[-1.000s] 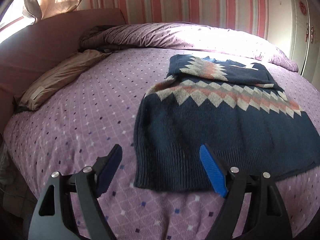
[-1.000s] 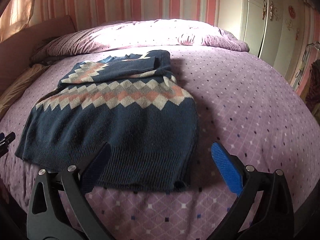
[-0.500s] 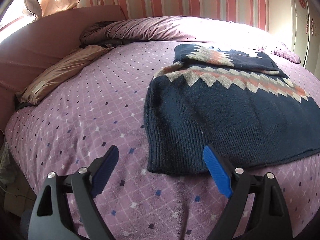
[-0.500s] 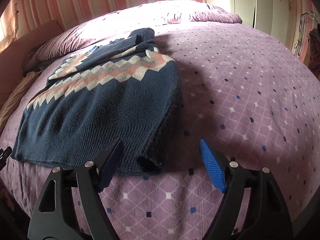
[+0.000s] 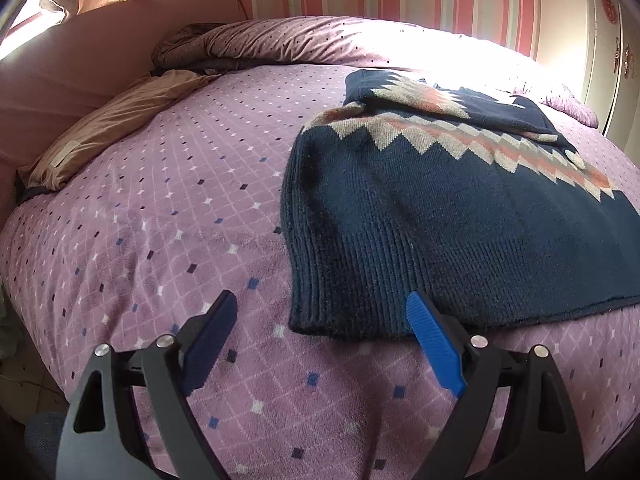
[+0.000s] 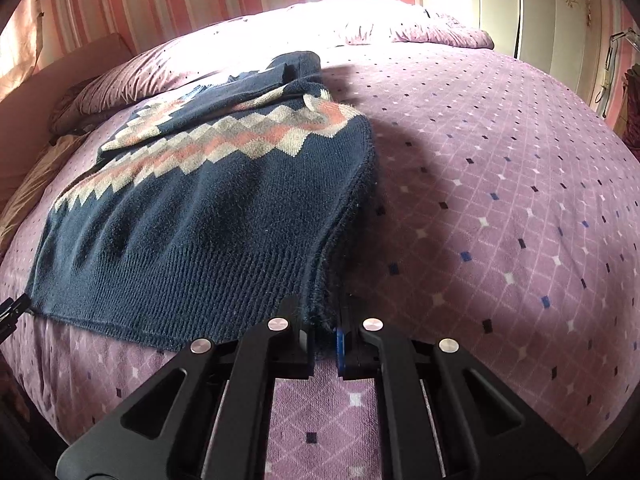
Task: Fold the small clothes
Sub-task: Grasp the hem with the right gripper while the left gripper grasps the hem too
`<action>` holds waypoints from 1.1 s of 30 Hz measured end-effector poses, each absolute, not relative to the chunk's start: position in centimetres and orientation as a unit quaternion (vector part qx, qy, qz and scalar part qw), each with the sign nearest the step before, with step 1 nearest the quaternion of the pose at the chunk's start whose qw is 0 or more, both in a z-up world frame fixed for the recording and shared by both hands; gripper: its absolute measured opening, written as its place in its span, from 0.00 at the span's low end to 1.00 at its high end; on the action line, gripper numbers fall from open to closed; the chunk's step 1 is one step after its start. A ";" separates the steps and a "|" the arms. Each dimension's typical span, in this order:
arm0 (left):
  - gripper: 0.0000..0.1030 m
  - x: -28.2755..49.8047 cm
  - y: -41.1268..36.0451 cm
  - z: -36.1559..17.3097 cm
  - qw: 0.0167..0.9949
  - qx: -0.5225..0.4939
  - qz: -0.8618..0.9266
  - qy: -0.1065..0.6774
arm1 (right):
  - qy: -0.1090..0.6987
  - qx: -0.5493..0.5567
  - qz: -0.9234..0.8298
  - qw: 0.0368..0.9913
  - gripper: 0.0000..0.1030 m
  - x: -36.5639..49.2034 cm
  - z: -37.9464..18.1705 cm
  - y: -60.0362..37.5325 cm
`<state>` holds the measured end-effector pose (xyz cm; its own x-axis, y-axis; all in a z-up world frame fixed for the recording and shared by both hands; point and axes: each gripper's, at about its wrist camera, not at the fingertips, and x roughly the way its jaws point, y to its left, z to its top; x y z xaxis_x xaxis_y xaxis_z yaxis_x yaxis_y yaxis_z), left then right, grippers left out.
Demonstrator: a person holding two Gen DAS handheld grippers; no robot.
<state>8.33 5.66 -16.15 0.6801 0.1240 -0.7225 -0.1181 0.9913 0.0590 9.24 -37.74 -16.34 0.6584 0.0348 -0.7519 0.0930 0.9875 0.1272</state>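
Note:
A navy knit sweater (image 5: 440,216) with a cream and pink zigzag band lies flat on the purple bedspread (image 5: 168,216), its sleeves folded across the far part. My left gripper (image 5: 320,320) stands open low over the bed, and the sweater's near left hem corner lies between its fingers, untouched. In the right wrist view the same sweater (image 6: 208,208) spreads to the left. My right gripper (image 6: 323,336) is shut on the sweater's near right hem corner, and the knit bunches up between the pads.
A tan pillow (image 5: 116,120) and a rumpled purple duvet (image 5: 280,40) lie toward the headboard (image 5: 64,68). White wardrobe doors (image 6: 552,12) stand at the right. The bedspread (image 6: 500,200) stretches wide to the right of the sweater.
My right gripper sank onto the sweater's right hem corner and closed on it. My left gripper dropped toward the left hem corner and stayed open.

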 end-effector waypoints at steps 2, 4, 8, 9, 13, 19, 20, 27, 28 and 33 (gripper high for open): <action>0.88 8.8 5.7 -16.6 0.913 0.000 0.068 0.403 | 0.412 0.077 -0.013 0.908 0.07 9.2 -16.3 -37.8; 0.89 9.4 5.9 -17.3 0.905 -0.021 0.061 0.420 | 0.412 0.078 -0.011 0.908 0.07 9.2 -16.1 -37.8; 0.88 10.3 5.7 -18.5 0.897 -0.048 0.041 0.438 | 0.414 0.081 -0.009 0.907 0.07 9.3 -16.1 -37.9; 0.88 10.3 5.6 -18.5 0.898 -0.050 0.035 0.436 | 0.413 0.082 -0.009 0.907 0.07 9.2 -16.1 -37.9; 0.60 10.4 4.6 -18.1 0.903 -0.047 0.023 0.427 | 0.415 0.085 -0.012 0.906 0.08 9.3 -16.2 -38.0; 0.16 10.8 4.7 -17.2 0.906 -0.077 0.022 0.415 | 0.416 0.086 -0.012 0.905 0.08 9.3 -16.1 -38.0; 0.15 10.7 4.9 -17.0 0.907 -0.081 0.019 0.412 | 0.416 0.087 -0.011 0.905 0.08 9.3 -16.0 -38.0; 0.11 10.0 4.6 -13.6 0.925 -0.042 0.026 0.378 | 0.400 0.089 -0.005 0.912 0.07 9.3 -14.5 -38.2; 0.10 10.1 4.5 -12.8 0.929 -0.031 0.031 0.367 | 0.396 0.084 -0.006 0.914 0.07 9.4 -14.2 -38.1; 0.09 11.6 4.2 -10.1 0.938 -0.004 0.030 0.345 | 0.375 0.064 -0.007 0.925 0.07 9.9 -12.2 -37.6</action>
<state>11.56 4.16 -10.10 0.7595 0.0547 -0.6482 -0.0596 0.9981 0.0144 9.93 -37.59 -12.20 0.7190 0.0356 -0.6941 0.0603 0.9917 0.1133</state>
